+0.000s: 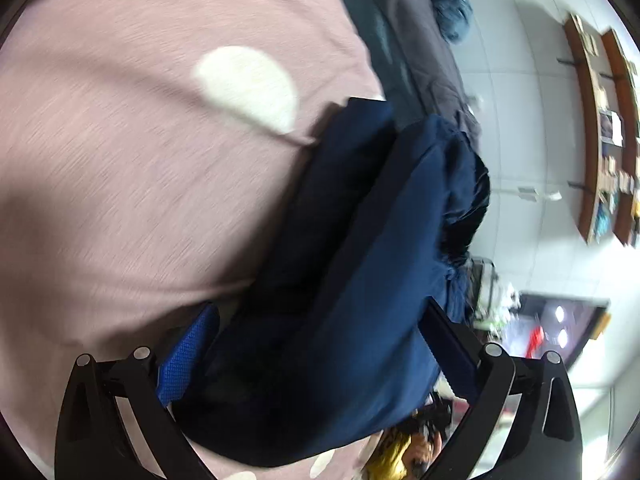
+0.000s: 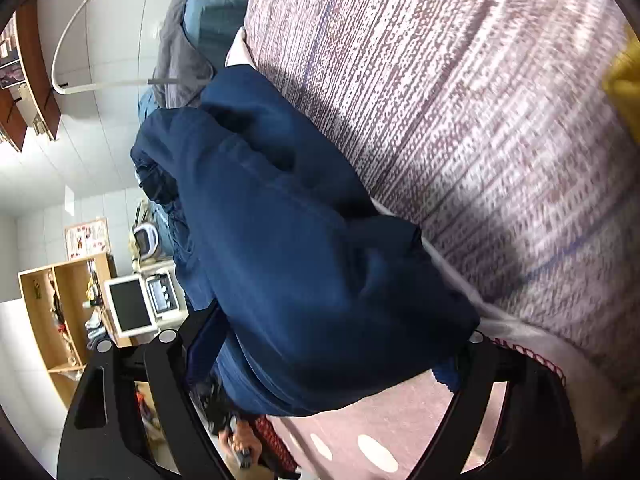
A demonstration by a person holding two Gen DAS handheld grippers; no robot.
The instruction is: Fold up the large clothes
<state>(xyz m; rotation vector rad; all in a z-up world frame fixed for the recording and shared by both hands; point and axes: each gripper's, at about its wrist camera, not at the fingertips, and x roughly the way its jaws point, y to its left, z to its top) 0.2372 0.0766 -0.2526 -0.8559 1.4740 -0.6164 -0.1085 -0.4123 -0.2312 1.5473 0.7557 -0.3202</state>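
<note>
A large navy blue garment (image 1: 352, 248) hangs bunched between the fingers of my left gripper (image 1: 320, 340), which is shut on it and holds it above a pink bedspread (image 1: 132, 152) with white dots. The same garment (image 2: 296, 240) fills the right wrist view, where my right gripper (image 2: 328, 344) is shut on it too. Its blue finger pads (image 1: 186, 356) are mostly hidden by the cloth. Both views are tilted and blurred.
A pink and white knitted blanket (image 2: 480, 120) lies under the garment on the right. A grey and teal cloth pile (image 1: 424, 28) lies at the bed's far edge. Wall shelves (image 1: 608, 128), a wooden cabinet (image 2: 60, 312) and a white-framed screen (image 2: 128, 308) stand beyond the bed.
</note>
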